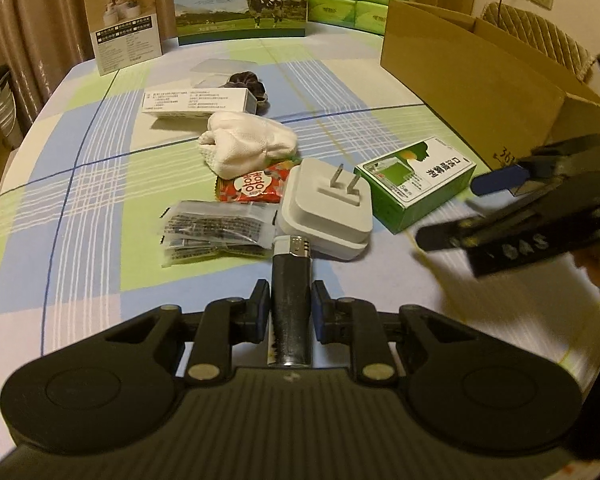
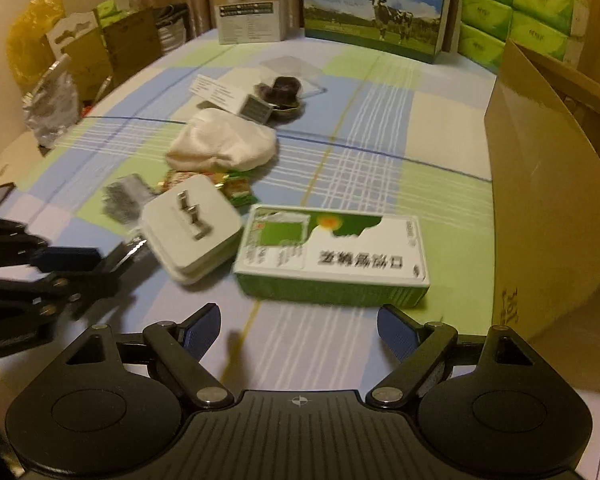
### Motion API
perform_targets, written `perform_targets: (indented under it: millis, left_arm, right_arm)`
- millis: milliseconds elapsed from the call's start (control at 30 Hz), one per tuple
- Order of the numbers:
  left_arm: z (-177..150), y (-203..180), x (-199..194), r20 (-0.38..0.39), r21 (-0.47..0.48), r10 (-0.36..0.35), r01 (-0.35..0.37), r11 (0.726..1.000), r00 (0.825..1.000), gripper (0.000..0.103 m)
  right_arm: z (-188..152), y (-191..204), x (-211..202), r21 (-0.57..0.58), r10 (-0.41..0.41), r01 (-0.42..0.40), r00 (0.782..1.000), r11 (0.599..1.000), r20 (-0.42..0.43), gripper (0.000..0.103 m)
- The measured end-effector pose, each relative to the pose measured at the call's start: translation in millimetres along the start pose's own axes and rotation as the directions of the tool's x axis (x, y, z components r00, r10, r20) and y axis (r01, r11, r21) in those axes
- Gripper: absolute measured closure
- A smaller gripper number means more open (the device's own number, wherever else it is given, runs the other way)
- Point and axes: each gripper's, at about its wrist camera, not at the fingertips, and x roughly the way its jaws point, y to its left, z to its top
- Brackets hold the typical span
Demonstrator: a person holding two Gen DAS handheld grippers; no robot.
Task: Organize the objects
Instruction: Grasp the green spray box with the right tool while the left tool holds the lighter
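Lighter (image 1: 291, 300) lay long axis along the left gripper (image 1: 290, 304), metal cap pointing at the white plug (image 1: 326, 210), jaws clamped on its body. Right gripper (image 2: 299, 330) hovered level just short of the green box (image 2: 332, 256), jaws spread, nothing held.
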Motion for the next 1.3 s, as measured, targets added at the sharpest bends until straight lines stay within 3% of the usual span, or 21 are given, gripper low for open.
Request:
perform_targets:
  millis: [200,367,667,867,1067,1167,1300]
  left_arm:
    - [-1.6,-1.9,-1.3,0.0,-0.004,-0.01,0.01,1.0,1.0,0.085]
    - [-2.5,-2.0,-6.8,0.016,-0.012,-0.016,0.016,1.0,1.0,0.085]
    - [7.6,10.3,-25.7,0.069,-0.086,-0.016,0.022,0.996,0.998,0.085]
    - [23.1,17.6,-20.3,0.086,-0.094,0.027,-0.019,0.995,0.996,0.085]
    - [29.0,19.7,-17.0,0.099,-0.107,0.03,-0.019,0.994,0.995,0.085]
    - [28.5,18.8,-17.0,0.098,-0.102,0.029,-0.019,0.995,0.995,0.085]
    - [26.4,16.9,-19.8,0.1,-0.091,0.023,-0.014,0.996,0.995,0.085]
  right_arm:
    - [24.2,-17.6,21.4,0.065,-0.055,0.054,0.998,0.996,0.013,0.019]
    - [37.3,-21.7,18.4,0.168,-0.021,0.015,0.999,0.986,0.031,0.002]
    - [46.3,-15.3,19.0,0.166,-0.126,0.119,0.992,0.979,0.032,0.002]
    - [63.5,-33.3,37.0,0.33,-0.149,0.146,0.989,0.932,-0.017,0.002]
    - [85.8,-40.8,61.8,0.462,-0.184,0.21,0.978,0.862,-0.1,0.002]
    - [87.3,-38.8,75.1,0.41,-0.189,0.234,0.971,0.882,-0.148,0.002]
    - [68.3,-38.4,62.7,0.302,-0.148,0.192,0.975,0.934,-0.163,0.002]
